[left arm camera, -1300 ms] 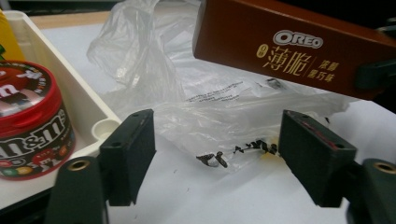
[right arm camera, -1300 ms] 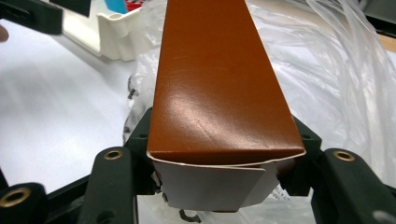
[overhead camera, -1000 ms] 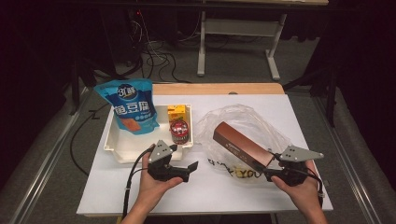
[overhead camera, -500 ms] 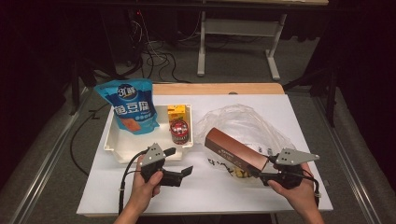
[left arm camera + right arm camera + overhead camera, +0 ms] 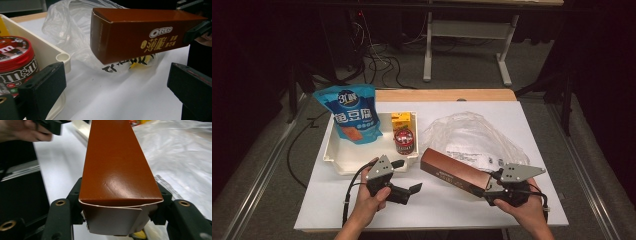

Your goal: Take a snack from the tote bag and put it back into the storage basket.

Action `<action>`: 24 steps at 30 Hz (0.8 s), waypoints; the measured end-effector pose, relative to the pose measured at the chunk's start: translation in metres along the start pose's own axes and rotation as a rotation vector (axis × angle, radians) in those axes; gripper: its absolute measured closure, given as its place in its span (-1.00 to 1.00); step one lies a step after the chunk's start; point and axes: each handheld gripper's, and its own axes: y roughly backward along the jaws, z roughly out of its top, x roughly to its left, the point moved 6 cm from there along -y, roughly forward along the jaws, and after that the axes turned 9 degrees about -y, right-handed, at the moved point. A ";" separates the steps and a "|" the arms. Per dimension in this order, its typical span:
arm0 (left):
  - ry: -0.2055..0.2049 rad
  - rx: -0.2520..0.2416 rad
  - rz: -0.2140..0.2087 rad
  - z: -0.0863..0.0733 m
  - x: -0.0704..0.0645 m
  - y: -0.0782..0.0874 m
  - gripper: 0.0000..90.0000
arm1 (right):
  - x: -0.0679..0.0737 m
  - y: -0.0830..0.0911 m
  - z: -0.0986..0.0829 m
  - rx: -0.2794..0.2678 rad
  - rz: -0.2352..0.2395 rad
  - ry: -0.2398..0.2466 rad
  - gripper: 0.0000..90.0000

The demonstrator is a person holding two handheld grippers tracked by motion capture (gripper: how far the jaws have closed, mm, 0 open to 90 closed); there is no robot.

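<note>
One end of the Oreo box (image 5: 455, 175) sits clamped in the right hand-held gripper (image 5: 494, 190), seemingly above the plastic bag (image 5: 472, 137).

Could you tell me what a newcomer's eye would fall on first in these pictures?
Probably the long brown Oreo box, clamped at one end by the right gripper and held above the white table before a crumpled plastic bag. Next, the bright blue pouch leaning in the white tray.
</note>
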 end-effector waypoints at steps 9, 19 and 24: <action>0.001 0.023 -0.084 -0.004 0.002 -0.008 -0.91 | 0.011 -0.009 0.000 0.019 0.056 0.043 -0.01; -0.006 0.042 -0.196 -0.006 -0.006 -0.013 -0.82 | 0.014 -0.010 -0.001 0.020 0.094 0.045 -0.01; -0.001 0.061 -0.220 -0.008 -0.009 -0.016 -0.78 | 0.015 -0.009 -0.001 0.015 0.113 0.056 -0.01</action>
